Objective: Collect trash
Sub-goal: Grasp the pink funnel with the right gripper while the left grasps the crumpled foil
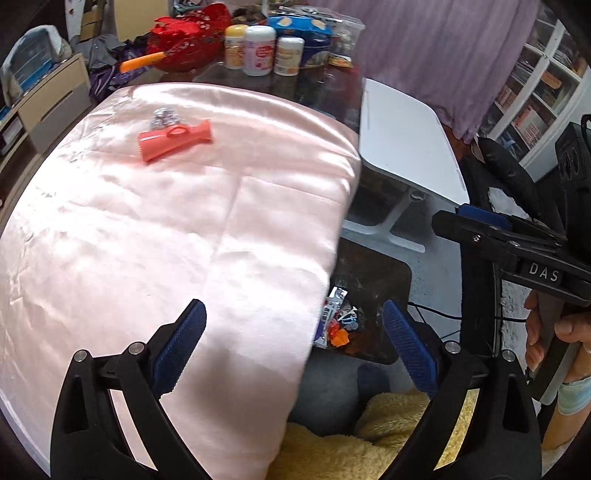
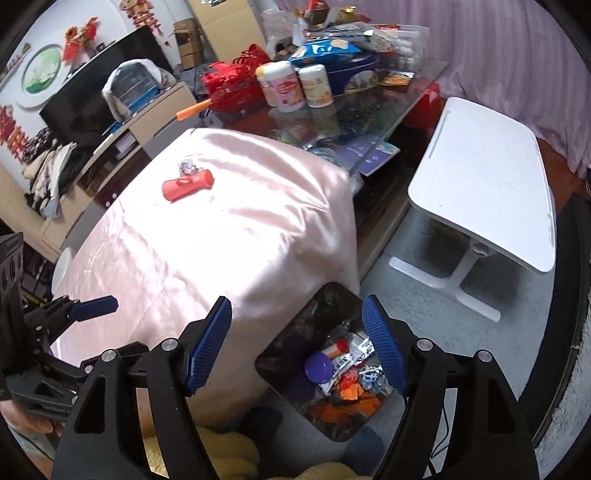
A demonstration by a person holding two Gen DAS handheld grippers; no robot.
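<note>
Both of our grippers stand spread with nothing between the pads. From the left wrist view, we see the left gripper [image 1: 293, 345] with its two blue pads wide apart, hanging over the near edge of the pink cloth [image 1: 192, 229] that covers the tabletop. On that cloth, toward the far end, we count two things left: one coral plastic piece [image 1: 175, 140] and, touching its far side, one small crumpled foil wrapper [image 1: 165, 117]. Beside the cloth's right edge, down on the floor, we see the dark trash bin [image 1: 373, 288], partly hidden by the cloth, with a few wrappers and orange scraps inside. At the right of this view the right gripper [image 1: 480, 225] reaches in, carried by a hand [image 1: 550, 332]. Behind the cloth we count three white jars [image 1: 260, 50] in a row, one red basket [image 1: 184, 42] and one blue tin [image 1: 306, 35]. From the right wrist view, we see the right gripper [image 2: 297, 341] spread directly above the trash bin [image 2: 332, 295], empty; inside the bin we make out one purple cap [image 2: 318, 366], several silver wrappers and orange scraps. The coral plastic piece [image 2: 187, 185] and the foil wrapper [image 2: 187, 167] lie far up the pink cloth [image 2: 229, 236]. One white side table [image 2: 487, 192] stands to the right, and the left gripper [image 2: 94, 305] shows at the left edge.
</note>
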